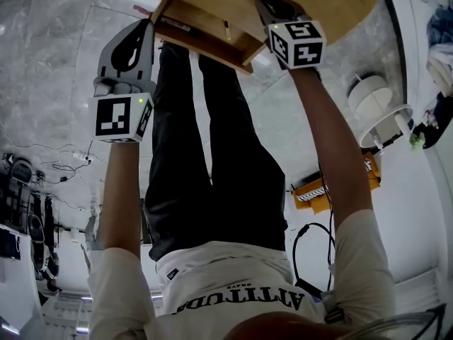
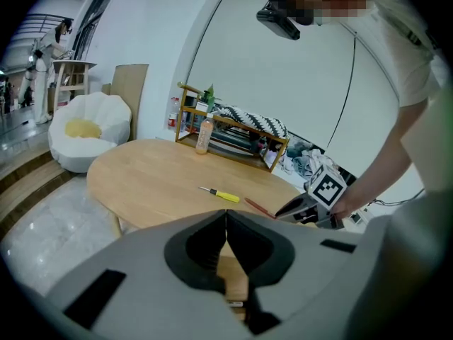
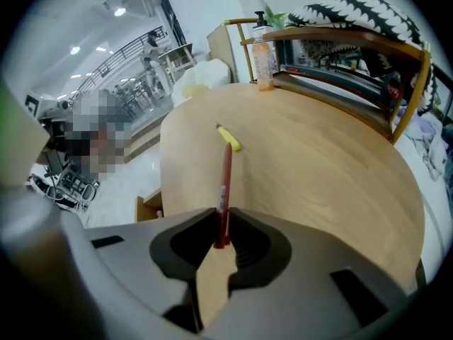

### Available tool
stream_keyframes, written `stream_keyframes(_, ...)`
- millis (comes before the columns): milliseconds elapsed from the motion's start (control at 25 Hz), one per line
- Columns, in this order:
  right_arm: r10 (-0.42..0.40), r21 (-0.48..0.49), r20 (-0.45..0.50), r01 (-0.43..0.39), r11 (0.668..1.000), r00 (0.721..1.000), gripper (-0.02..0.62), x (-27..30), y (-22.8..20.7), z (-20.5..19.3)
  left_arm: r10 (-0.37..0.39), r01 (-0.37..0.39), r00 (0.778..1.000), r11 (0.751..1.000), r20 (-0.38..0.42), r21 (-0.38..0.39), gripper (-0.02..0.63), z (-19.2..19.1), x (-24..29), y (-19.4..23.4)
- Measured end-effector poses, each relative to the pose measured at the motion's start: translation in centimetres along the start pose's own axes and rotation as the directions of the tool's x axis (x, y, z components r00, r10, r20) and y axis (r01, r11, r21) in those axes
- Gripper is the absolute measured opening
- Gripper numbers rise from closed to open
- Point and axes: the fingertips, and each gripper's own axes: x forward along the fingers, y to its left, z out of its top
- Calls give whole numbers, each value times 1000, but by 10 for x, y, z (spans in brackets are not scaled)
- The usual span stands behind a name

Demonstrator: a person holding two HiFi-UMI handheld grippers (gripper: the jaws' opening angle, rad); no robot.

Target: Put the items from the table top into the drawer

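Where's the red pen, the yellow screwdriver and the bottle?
Red pen (image 3: 225, 183): right gripper view, middle of its barrel.
Yellow screwdriver (image 2: 227, 196): left gripper view, on its yellow handle.
Bottle (image 2: 204, 137): left gripper view, middle of its body.

table (image 3: 318, 176): smooth matt wood | pen (image 3: 225, 183): glossy plastic | floor (image 1: 42, 62): polished stone

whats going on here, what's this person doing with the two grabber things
A person is clearing a round wooden table into its open drawer. The right gripper is shut on one end of a red pen near the table's edge. The left gripper is by the drawer with its jaws together and nothing in them. A yellow-handled screwdriver lies on the table, not yet put away.
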Motion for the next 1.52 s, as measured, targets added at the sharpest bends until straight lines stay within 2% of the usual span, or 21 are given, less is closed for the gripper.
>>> stream_keyframes(480, 107, -114, -69, -115, 987, 992, 74, 17, 76, -33, 30, -31, 1000, 999, -7, -22, 21, -17, -25, 20)
stream_keyframes(560, 125, -132, -86, -136, 982, 988, 74, 20, 89, -40, 41, -42, 999, 999, -35, -33, 21, -27, -29, 24)
stream_keyframes(680, 152, -133, -104, -165, 977, 983, 74, 25, 107, -49, 50, -53, 997, 997, -53, -49, 21, -37, -33, 29)
stream_keyframes(800, 173, -132, -124, -189, 973, 977, 74, 28, 122, -57, 44, -45, 999, 998, -32, -47, 21, -38, -34, 28)
stream_keyframes(1040, 190, -143, -174, -216, 966, 966, 74, 37, 138, -74, 61, -66, 996, 995, -62, -78, 21, -43, -32, 33)
stream_keyframes(1240, 168, -99, -210, -192, 976, 963, 75, 59, 132, -96, 53, -55, 998, 996, -29, -74, 21, -41, -26, 38)
stream_keyframes(1400, 137, -67, -287, -163, 984, 948, 75, 75, 126, -116, 51, -53, 998, 996, -41, -73, 21, -46, -24, 44)
stream_keyframes(1520, 117, -56, -308, -141, 988, 944, 75, 87, 126, -126, 47, -51, 998, 996, -49, -68, 21, -50, -22, 48)
